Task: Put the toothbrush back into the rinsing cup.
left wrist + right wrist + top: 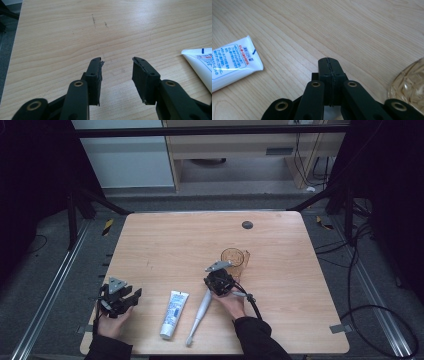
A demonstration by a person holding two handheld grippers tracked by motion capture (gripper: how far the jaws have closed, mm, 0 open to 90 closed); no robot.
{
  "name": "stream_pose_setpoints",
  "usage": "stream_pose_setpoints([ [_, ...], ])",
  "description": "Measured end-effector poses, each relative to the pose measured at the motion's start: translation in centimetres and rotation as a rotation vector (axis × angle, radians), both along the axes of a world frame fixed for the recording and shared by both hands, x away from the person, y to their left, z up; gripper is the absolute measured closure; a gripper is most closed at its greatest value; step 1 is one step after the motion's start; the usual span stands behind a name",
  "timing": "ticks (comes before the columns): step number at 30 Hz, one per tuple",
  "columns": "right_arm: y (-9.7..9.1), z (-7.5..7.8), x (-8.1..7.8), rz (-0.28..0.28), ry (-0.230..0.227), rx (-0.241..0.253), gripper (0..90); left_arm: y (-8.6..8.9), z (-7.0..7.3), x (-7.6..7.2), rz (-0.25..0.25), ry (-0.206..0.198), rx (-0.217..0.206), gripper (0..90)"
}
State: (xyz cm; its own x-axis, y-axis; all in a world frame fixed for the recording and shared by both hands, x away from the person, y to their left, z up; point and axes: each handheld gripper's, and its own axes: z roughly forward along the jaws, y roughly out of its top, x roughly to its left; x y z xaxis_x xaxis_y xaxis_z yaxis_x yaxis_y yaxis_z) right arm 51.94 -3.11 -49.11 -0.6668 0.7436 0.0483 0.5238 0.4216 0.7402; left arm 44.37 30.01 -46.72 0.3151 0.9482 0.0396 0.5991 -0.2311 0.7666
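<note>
My left gripper (pixel 132 297) hovers near the table's front left corner. In the left gripper view its jaws (pixel 117 61) stand open over bare wood with nothing between them. A white toothpaste tube (pixel 173 314) lies to its right, and its flat end shows at the edge (pixel 200 65). Beside the tube lies a white toothbrush (pixel 199 314), whose upper end reaches under my right hand. My right gripper (pixel 218 281) is shut and empty (pixel 328 62), low over the wood. The tube's end (pixel 233 62) is to its left and an amber glass (pixel 409 82) to its right.
The amber glass (pixel 235 257) lies just beyond my right gripper. A small black disc (pixel 247 224) sits near the far edge of the wooden table (pixel 165 240). Cables trail on the floor to the right.
</note>
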Motion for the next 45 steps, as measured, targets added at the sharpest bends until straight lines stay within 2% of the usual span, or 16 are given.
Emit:
stream_pose_setpoints([
  [27, -3.1, 0.5, -1.9, -0.008, -0.006, -0.073, 90.0, 0.0, 0.0, 0.0, 0.001, 0.001, 0.000, 60.0],
  [45, -5.0, 0.5, -3.1, -0.017, -0.004, -0.078, 89.9, 0.0, 0.0, 0.0, -0.002, 0.002, 0.001, 60.2],
])
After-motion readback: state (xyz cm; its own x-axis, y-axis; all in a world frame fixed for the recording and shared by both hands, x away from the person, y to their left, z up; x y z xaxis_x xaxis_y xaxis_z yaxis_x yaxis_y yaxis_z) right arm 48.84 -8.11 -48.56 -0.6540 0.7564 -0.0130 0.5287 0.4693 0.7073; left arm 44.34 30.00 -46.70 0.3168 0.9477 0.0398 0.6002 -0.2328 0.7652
